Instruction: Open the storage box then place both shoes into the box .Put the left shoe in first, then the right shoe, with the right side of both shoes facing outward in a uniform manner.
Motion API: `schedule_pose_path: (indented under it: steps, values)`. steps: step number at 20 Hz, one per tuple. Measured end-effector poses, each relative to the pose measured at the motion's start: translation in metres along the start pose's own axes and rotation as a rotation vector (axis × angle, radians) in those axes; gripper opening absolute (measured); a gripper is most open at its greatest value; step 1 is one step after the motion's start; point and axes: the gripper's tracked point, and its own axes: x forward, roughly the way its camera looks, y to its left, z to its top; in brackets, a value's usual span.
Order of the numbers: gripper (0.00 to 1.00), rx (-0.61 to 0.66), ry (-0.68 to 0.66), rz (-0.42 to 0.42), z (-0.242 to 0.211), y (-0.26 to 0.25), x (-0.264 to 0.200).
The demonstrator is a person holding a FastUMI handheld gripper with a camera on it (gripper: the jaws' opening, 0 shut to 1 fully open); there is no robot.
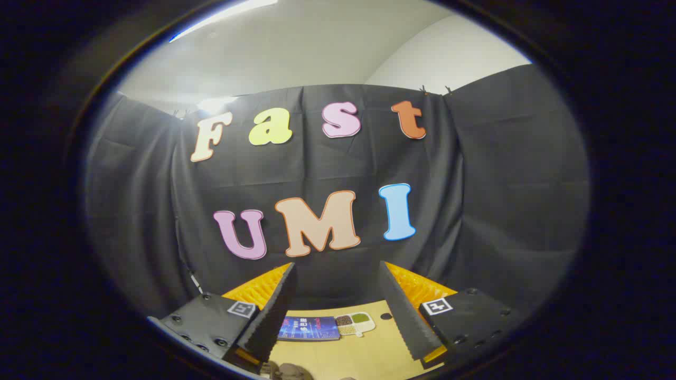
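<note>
My gripper [338, 274] is raised and points at the booth's black cloth wall. Its two fingers [274, 311] stand well apart with nothing between them, so it is open. The fingers have black ribbed pads and orange backs. Below the fingers, a small brownish shape [288, 371] shows at the near edge of the wooden table; it is too cut off to tell what it is.
A light wooden table [369, 353] lies below and between the fingers. On it, near the wall, lie a blue booklet [309, 328] and a small white tray with coloured compartments [355, 323]. The black cloth wall stands just beyond.
</note>
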Motion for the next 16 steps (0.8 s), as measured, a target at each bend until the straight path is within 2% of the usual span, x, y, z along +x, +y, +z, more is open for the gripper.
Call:
schedule_pose_path:
  steps: [16]
  values:
    - [0.98,-0.239,-0.102,-0.026,0.034,-0.009,-0.025]
